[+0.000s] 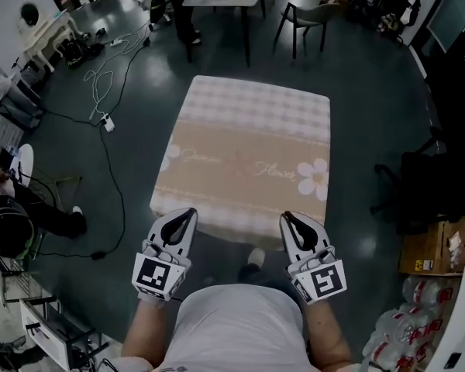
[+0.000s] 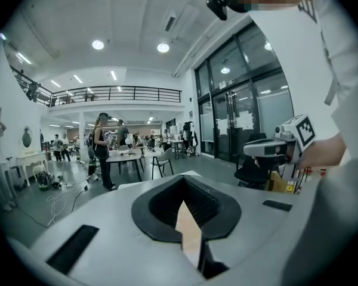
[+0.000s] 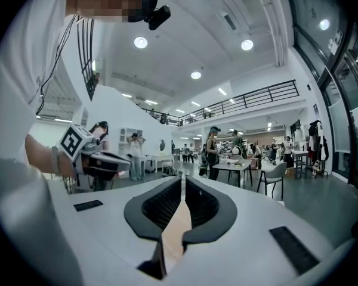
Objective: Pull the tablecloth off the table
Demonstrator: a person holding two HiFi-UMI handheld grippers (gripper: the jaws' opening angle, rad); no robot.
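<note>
Nearest: person's pale grey shirt, w/ both hand-held tools just ahead of it. L claw and R claw are each closed, tips meeting, and no cloth seems pinched. A tan sliver shows in each claw's gap in the gripper views; can't tell what it is. Both tips hover at the near edge of the rectangular beige-and-pink checked fabric tablecloth. It lies flat and unwrinkled over the whole desk, so no desk top shows. Its near hem hangs over the edge facing the person. White daisy print sits on the R side.

Handling, my read: thin woven cloth, light, soft, not fragile, prob. low friction on the top below. Nothing stands on it, so no load to drag. Pulled at one pt, it'll likely bunch and fold rather than slide as a sheet. Best hold: the hanging near hem, one claw towards each near corner. Pinch a fold deep enough not to slip out, then pull evenly towards the body.
</note>
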